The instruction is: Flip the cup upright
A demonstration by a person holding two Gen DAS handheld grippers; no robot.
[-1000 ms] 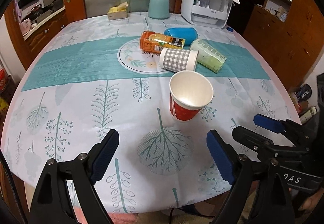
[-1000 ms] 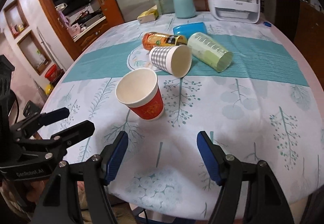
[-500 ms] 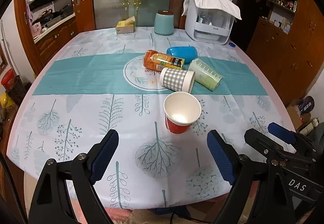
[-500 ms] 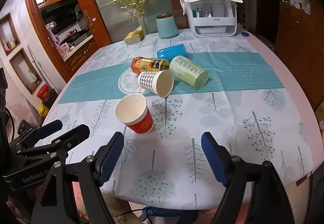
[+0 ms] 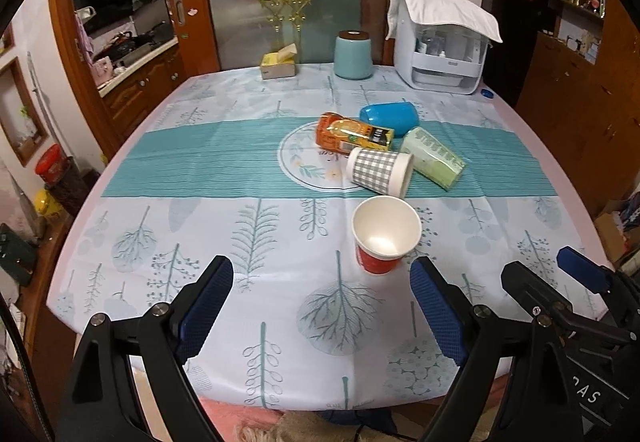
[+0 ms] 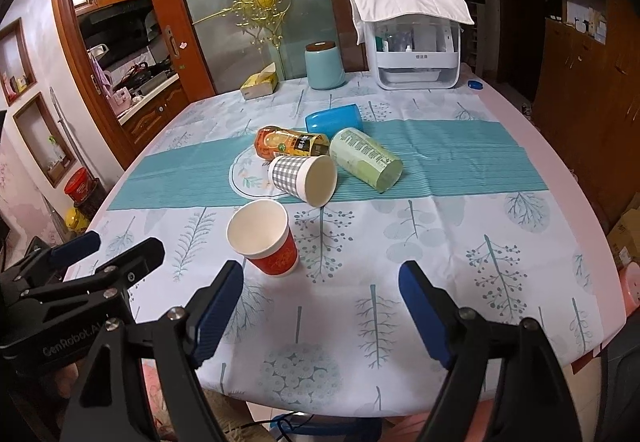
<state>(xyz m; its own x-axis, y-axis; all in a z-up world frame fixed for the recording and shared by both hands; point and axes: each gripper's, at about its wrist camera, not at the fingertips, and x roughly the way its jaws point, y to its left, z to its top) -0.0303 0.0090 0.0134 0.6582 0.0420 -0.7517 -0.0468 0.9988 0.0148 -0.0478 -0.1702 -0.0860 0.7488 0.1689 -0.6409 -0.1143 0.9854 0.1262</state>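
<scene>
A red paper cup (image 5: 382, 238) (image 6: 266, 240) stands upright on the tablecloth, mouth up, empty. Behind it lie on their sides a grey checked cup (image 5: 378, 171) (image 6: 304, 178), a pale green cup (image 5: 434, 156) (image 6: 370, 158), a blue cup (image 5: 390, 114) (image 6: 332, 120) and an orange drink bottle (image 5: 352, 134) (image 6: 290, 144). My left gripper (image 5: 320, 306) is open and empty, near the table's front edge, short of the red cup. My right gripper (image 6: 320, 310) is open and empty, to the right of the left one.
At the table's far edge stand a light blue canister (image 5: 353, 56), a yellow tissue box (image 5: 278, 64) and a white appliance (image 5: 440, 54) under a towel. Wooden cabinets stand on the right, a kitchen doorway on the left.
Both grippers have drawn back and up from the table, so the cups look smaller and farther. The red cup stays upright and the lying cups have not moved.
</scene>
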